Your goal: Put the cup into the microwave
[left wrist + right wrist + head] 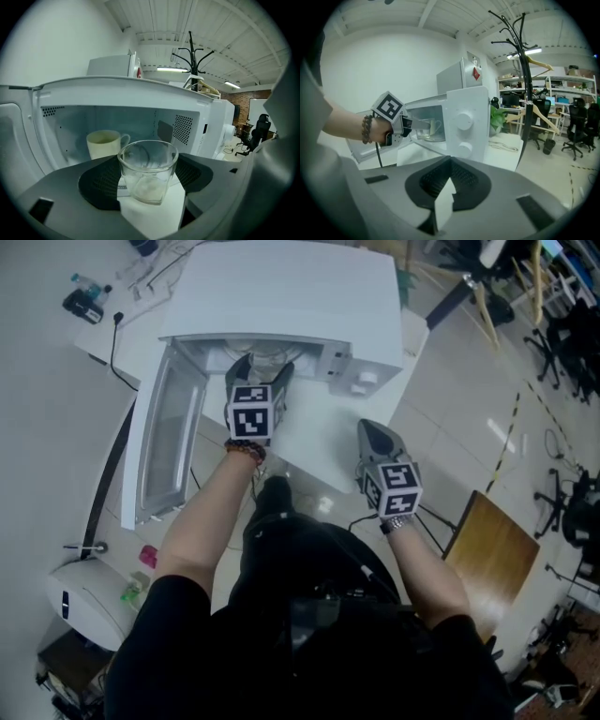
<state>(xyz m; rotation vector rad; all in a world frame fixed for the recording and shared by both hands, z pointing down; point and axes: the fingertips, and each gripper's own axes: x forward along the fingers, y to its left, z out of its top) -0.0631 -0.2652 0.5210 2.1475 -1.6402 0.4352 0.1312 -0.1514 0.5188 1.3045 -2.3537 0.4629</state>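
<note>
White counter [319, 446] in an open workshop carries the microwave [281, 296], its door [164, 442] swung wide to the left. The left hand-held gripper [261, 371] clamps an upright glass cup [147, 171] at the cavity mouth. The opening lies straight ahead, with a cream mug [104, 144] back-left inside, so the space right of it looks the likely spot. The right hand-held gripper [372, 430] hangs closed and empty, farther off.

1. No word, brand name or number is legible in any view.
2. Red diamond sticker [476, 73] on the grey cabinet [454, 79] behind the microwave [464, 126]: print too small to read.
3. Black-and-white square markers on the cubes of the left gripper [261, 367] and the right gripper [368, 427]: patterns only, no letters.
4. Microwave knobs [464, 121]: no readable marks.
</note>
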